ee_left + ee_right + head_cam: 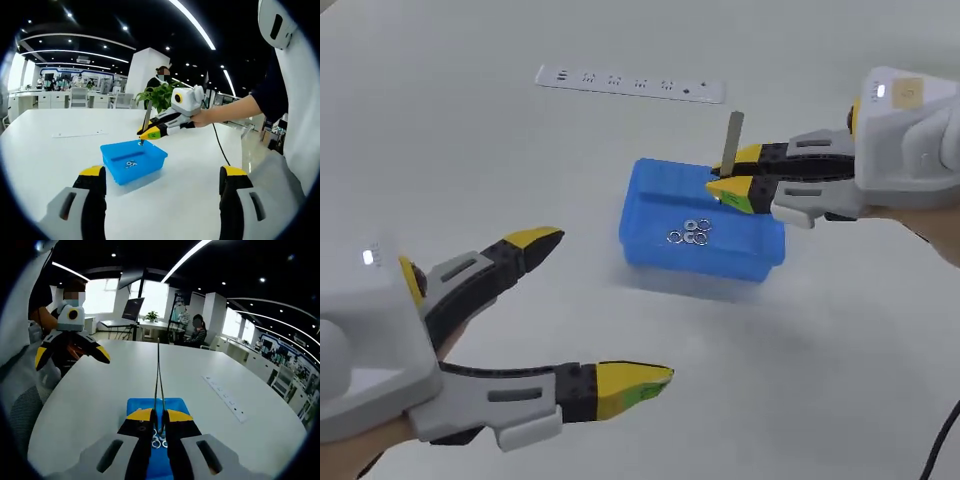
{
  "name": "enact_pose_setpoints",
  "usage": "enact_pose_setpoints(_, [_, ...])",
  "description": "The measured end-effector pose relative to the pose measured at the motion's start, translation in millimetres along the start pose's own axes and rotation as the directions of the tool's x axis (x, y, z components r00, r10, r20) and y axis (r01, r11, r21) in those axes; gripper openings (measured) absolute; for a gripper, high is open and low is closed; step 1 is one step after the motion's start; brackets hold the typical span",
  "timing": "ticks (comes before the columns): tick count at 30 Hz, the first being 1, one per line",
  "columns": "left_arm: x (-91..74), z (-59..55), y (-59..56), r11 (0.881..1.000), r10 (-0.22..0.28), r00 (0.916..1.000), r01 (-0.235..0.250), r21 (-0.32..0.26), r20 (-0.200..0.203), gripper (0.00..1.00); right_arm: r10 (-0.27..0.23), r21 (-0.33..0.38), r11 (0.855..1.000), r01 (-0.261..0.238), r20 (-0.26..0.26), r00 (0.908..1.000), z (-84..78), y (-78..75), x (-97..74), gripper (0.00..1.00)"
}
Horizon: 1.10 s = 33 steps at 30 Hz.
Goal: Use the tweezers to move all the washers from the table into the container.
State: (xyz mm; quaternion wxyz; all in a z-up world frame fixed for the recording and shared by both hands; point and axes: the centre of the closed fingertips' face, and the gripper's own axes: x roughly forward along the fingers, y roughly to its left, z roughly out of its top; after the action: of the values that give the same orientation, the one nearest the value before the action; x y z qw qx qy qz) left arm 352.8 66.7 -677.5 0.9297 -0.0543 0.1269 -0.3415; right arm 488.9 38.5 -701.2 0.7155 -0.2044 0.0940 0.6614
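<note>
1. The right gripper [724,175] is clamped on the tweezers [733,138], its jaws nearly together, over the far right edge of the blue container [645,215].
2. The tweezers stand nearly upright, tips pointing down at the container.
3. The washers [690,234] lie clustered on the container's floor.
4. The left gripper [610,305] hovers at the near left above the table [470,150], jaws spread wide and holding nothing.
5. A power strip [630,83] lies on the far side.
</note>
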Motion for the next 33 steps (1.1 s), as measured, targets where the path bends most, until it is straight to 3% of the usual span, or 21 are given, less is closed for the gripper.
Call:
enact_pose_setpoints(4, [-2.2, -1.5, 1.8, 1.000, 0.010, 0.9999, -0.010, 0.003, -0.011, 1.00, 0.005, -0.008, 1.000, -0.005, -0.042, 0.9991, -17.9, -1.5, 16.1, 0.09])
enact_pose_setpoints(11, [-8.2, -14.7, 5.4, 1.000, 0.003, 0.9987, -0.002, 0.025, -0.052, 1.00, -0.002, 0.017, 1.000, 0.003, -0.068, 0.9977, -34.6, -2.1, 27.1, 0.09])
enact_pose_setpoints(22, [-0.9, -12.0, -4.7, 1.000, 0.013, 0.9975, -0.011, 0.026, -0.069, 1.00, 0.005, 0.017, 1.000, -0.003, -0.113, 0.9936, -57.6, 1.0, 31.8, 0.10])
enact_pose_setpoints(33, [-1.4, -16.1, -9.1, 1.000, 0.009, 0.9962, -0.007, 0.017, -0.086, 1.00, 0.012, 0.038, 0.999, -0.008, -0.109, 0.9939, -59.7, 1.5, 30.3, 0.10])
